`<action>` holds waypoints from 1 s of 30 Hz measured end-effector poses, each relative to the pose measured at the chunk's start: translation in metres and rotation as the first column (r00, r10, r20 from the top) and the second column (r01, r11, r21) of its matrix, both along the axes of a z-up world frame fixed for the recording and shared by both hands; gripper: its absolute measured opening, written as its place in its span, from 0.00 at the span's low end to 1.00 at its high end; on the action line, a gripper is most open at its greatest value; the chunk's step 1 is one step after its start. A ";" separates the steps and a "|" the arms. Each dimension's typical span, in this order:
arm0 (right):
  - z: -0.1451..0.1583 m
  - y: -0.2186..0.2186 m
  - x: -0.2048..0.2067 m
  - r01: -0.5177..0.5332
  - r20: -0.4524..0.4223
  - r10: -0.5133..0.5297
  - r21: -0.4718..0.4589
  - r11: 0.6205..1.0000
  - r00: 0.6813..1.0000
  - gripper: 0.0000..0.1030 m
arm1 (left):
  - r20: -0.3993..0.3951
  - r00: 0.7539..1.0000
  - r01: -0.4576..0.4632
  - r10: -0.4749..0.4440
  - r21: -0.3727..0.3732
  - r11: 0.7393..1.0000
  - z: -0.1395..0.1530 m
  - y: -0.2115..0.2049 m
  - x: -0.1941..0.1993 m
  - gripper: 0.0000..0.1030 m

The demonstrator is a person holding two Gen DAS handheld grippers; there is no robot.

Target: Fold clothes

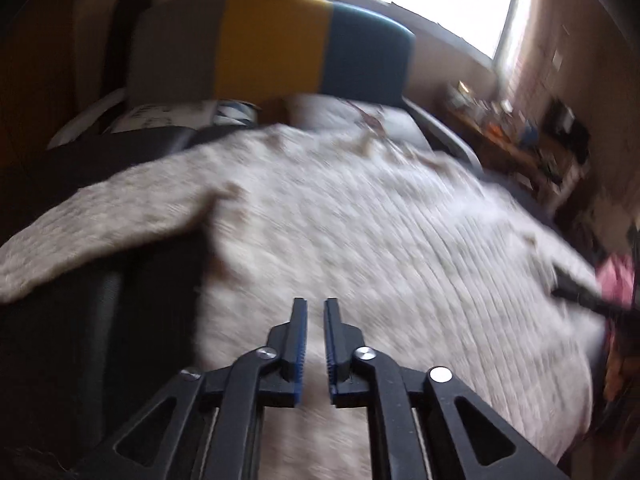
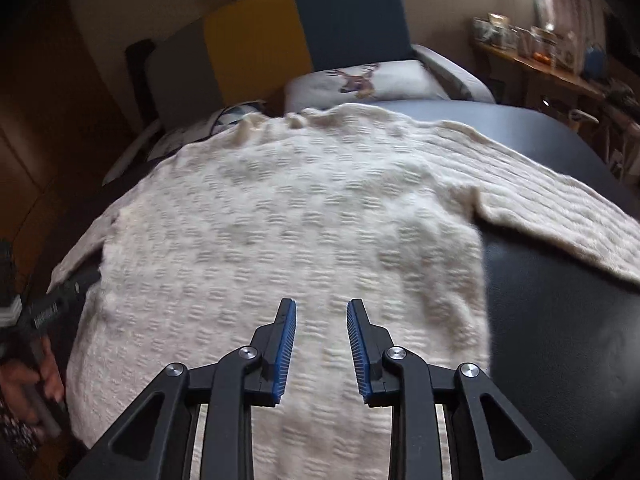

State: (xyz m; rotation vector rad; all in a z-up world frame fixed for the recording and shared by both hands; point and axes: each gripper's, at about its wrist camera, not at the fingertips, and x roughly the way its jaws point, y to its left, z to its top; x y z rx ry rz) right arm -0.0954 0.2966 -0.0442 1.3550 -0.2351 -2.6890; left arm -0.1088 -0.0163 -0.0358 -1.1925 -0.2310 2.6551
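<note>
Sweater [image 2: 280,216] lies flat on the dark table [image 2: 560,320], sleeves toward its side edges, while our left gripper [image 1: 315,308] (narrow gap) and right gripper [image 2: 321,308] (wider) hover empty, ready to fold.

Sweater [image 2: 280,216]: cream, basket-weave knit; sleeves ribbed. Beneath it, table [image 2: 560,320]: black. Behind sweater: headboard [image 2: 280,40] grey, yellow, teal panels; cushion [image 2: 360,80] white, brown stag print. Gripper pads [image 2: 285,344]: blue.
</note>
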 end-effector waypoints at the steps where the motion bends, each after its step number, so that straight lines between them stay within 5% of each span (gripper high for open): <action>1: -0.004 -0.009 -0.004 -0.011 0.008 0.011 0.011 1.000 1.000 0.29 | 0.000 0.999 -0.039 0.039 0.030 0.999 0.003 -0.014 -0.006 0.21; 6: -0.023 -0.043 -0.019 -0.028 0.047 0.027 0.021 0.999 0.999 0.29 | 0.088 0.952 -0.305 0.292 0.217 0.928 -0.002 -0.110 -0.029 0.32; 12: -0.008 -0.094 -0.037 -0.155 -0.012 0.155 -0.077 0.985 0.988 0.30 | 0.206 0.805 -0.591 0.556 0.204 0.780 -0.025 -0.214 -0.027 0.33; 16: 0.002 -0.163 -0.079 -0.319 -0.019 0.318 -0.092 0.943 0.948 0.23 | 0.196 0.772 -0.632 0.604 0.149 0.760 -0.027 -0.243 -0.034 0.35; 19: 0.004 -0.210 -0.106 -0.380 -0.031 0.378 -0.057 0.923 0.925 0.23 | 0.184 0.799 -0.595 0.572 0.112 0.796 -0.030 -0.247 -0.046 0.35; 23: -0.007 -0.246 -0.140 -0.405 0.012 0.406 -0.050 0.913 0.914 0.23 | 0.116 0.852 -0.499 0.510 -0.114 0.859 -0.031 -0.235 -0.066 0.35; 27: -0.029 -0.269 -0.151 -0.442 0.071 0.442 -0.015 0.897 0.894 0.23 | 0.106 0.859 -0.481 0.501 -0.168 0.860 -0.033 -0.249 -0.078 0.35; 30: -0.037 -0.282 -0.147 -0.458 0.044 0.456 0.060 0.887 0.889 0.23 | 0.102 0.841 -0.510 0.531 -0.182 0.841 -0.035 -0.265 -0.084 0.35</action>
